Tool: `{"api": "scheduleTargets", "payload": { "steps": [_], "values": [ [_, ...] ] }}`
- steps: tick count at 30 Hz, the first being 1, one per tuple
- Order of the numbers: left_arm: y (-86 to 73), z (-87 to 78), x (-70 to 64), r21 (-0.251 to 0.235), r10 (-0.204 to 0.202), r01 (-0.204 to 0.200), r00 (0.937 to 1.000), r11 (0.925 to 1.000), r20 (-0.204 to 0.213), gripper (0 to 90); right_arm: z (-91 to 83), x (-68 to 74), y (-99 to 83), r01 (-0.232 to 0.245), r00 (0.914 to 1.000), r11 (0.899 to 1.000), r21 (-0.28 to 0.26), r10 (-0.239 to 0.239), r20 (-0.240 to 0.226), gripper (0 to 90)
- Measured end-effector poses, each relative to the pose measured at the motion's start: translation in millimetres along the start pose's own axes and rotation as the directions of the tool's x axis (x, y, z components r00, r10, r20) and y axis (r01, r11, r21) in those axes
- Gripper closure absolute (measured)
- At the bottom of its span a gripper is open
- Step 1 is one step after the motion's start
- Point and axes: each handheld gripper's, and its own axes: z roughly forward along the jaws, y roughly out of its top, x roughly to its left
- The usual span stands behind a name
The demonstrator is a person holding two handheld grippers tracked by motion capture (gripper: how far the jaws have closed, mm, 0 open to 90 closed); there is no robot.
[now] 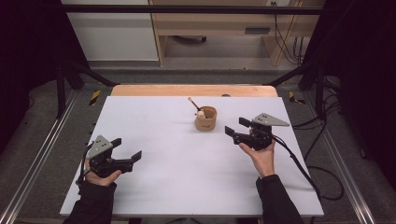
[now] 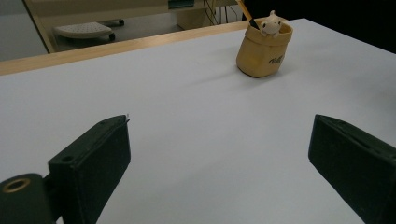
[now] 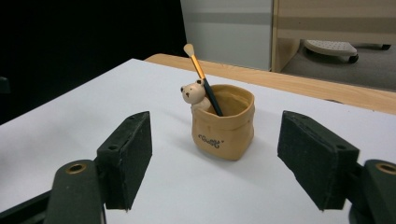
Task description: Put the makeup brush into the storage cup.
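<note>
Pot (image 3: 223, 126) with leaning brush (image 3: 203, 79) dead ahead of spread right tool (image 3: 219, 163), close; left tool (image 2: 219, 154), also spread, well apart.

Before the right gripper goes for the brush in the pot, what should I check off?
1. Right gripper open: ok, jaws wide apart.
2. Pot upright on the table: ok.
3. Brush reachable: ok, it leans out above the rim beside the bear figure.
4. Right gripper lined up: ok, the pot sits between its jaws ahead.
5. Left gripper out of the way: ok, open, far from the pot.
6. Pot's weight against tipping: cannot tell.
</note>
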Motion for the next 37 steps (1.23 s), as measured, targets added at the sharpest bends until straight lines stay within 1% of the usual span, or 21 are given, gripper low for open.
{"api": "scheduleTargets", "payload": {
  "steps": [2,6,7,8,9,12,17,18,19,22,25,28,33,34,35,37],
  "values": [
    [-0.2,0.5,-0.3,0.001,0.002,-0.002,1.0000,1.0000,-0.001,5.3,-6.6,-1.2,-2.3,0.000,1.0000,1.000,-0.002,0.000,-0.004,25.7],
    [-0.5,0.6,-0.4,0.001,0.002,-0.002,1.0000,1.0000,-0.001,5.2,-16.9,-1.8,-6.6,-0.009,1.0000,1.000,-0.011,0.009,-0.001,19.5],
    [-0.6,0.6,-0.4,0.001,0.001,-0.001,1.0000,1.0000,-0.001,5.2,-19.3,-1.5,-7.6,-0.007,1.0000,1.000,-0.003,0.007,0.004,17.7],
    [-0.7,0.7,-0.5,-0.001,-0.002,0.002,1.0000,1.0000,-0.002,5.3,-20.6,-0.9,-8.3,0.001,1.0000,1.000,0.003,-0.001,0.007,16.0],
    [-0.8,0.7,-0.5,-0.001,-0.002,0.002,1.0000,1.0000,-0.003,5.2,-22.6,0.2,-9.7,0.018,0.9997,1.000,0.013,-0.019,0.014,14.7],
    [-1.1,1.0,-0.4,0.004,0.002,-0.002,1.0000,1.0000,-0.003,5.2,-27.7,1.8,-14.3,0.029,0.9996,0.999,0.025,-0.029,0.007,12.0],
    [-1.8,1.2,-0.5,0.008,0.000,0.000,1.0000,1.0000,-0.002,5.2,-35.2,1.7,-21.7,0.045,0.9985,0.998,0.045,-0.046,0.030,7.4],
    [-1.9,1.2,-0.5,0.008,-0.001,0.001,1.0000,1.0000,-0.002,5.2,-37.2,2.2,-23.2,0.059,0.9974,0.997,0.049,-0.061,0.040,6.5],
    [-2.0,1.2,-0.5,0.009,-0.001,0.001,1.0000,1.0000,-0.002,5.2,-39.2,2.6,-24.3,0.062,0.9971,0.997,0.048,-0.064,0.040,6.5],
    [-2.4,1.5,-0.8,0.008,-0.002,0.002,1.0000,1.0000,-0.003,5.2,-45.1,2.2,-27.8,0.046,0.9983,0.998,0.040,-0.047,0.034,6.3],
    [-2.8,1.6,-1.0,0.012,0.002,-0.002,1.0000,0.9999,-0.002,5.2,-50.6,1.3,-30.8,0.047,0.9976,0.998,0.040,-0.049,0.050,4.5],
    [-3.1,1.8,-1.0,0.014,0.003,-0.003,1.0000,0.9999,-0.002,5.1,-55.8,0.6,-33.7,0.044,0.9974,0.999,0.032,-0.045,0.055,3.3],
    [-3.7,2.1,-0.9,0.017,0.003,-0.003,1.0000,0.9999,-0.001,5.1,-61.1,0.3,-41.0,0.039,0.9973,0.998,0.046,-0.041,0.061,2.5],
    [-3.9,2.4,-1.0,0.015,-0.001,0.001,1.0000,0.9999,-0.001,5.1,-62.6,0.0,-42.9,0.044,0.9973,0.998,0.053,-0.047,0.056,2.4],
    [-4.0,2.4,-0.8,0.018,0.002,-0.002,1.0000,0.9998,0.000,5.1,-63.4,0.5,-44.0,0.042,0.9970,0.998,0.054,-0.045,0.062,2.3],
    [-4.4,2.8,-1.0,0.020,0.004,-0.004,1.0000,0.9998,0.000,5.1,-65.2,0.5,-45.3,0.044,0.9970,0.998,0.053,-0.047,0.061,2.3]
  ]
}}
